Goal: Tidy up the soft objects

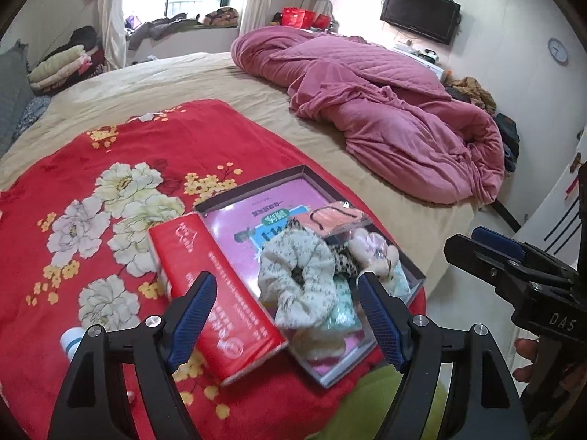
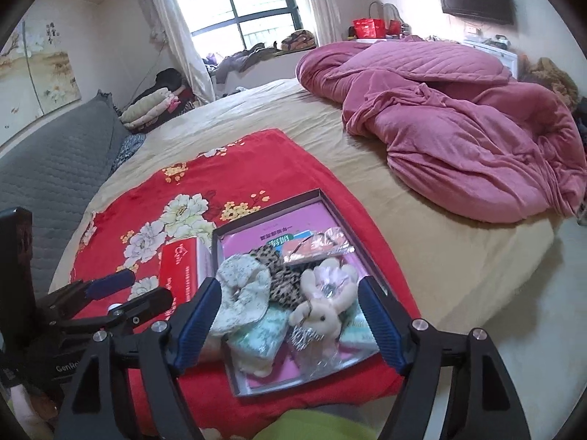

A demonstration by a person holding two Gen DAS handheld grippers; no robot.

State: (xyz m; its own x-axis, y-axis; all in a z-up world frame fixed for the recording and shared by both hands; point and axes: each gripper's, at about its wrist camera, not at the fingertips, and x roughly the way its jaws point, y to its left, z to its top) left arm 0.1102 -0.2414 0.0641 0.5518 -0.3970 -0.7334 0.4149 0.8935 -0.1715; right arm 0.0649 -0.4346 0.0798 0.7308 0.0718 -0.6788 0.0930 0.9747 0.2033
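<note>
Both the left gripper (image 1: 284, 315) and right gripper (image 2: 290, 319) hover with jaws spread wide above the box (image 2: 370, 264) of scrunchies (image 2: 242, 293).

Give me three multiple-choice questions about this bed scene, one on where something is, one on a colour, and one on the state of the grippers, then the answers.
1. Where does the long red tissue pack lie?
A. inside the shallow cardboard box
B. on the red floral blanket, against the box's left side
C. on the pink quilt

2. What colour is the crumpled quilt on the far side of the bed?
A. pink
B. grey
C. green

3. How do the jaws of the left gripper and right gripper stand?
A. both shut
B. one shut on the cream floral scrunchie
C. both open, holding nothing

Answers: 1 B, the pack rests on the blanket beside the box. 2 A, it is plainly pink. 3 C, both pairs stand wide apart, and the scrunchie lies free in the box.
</note>
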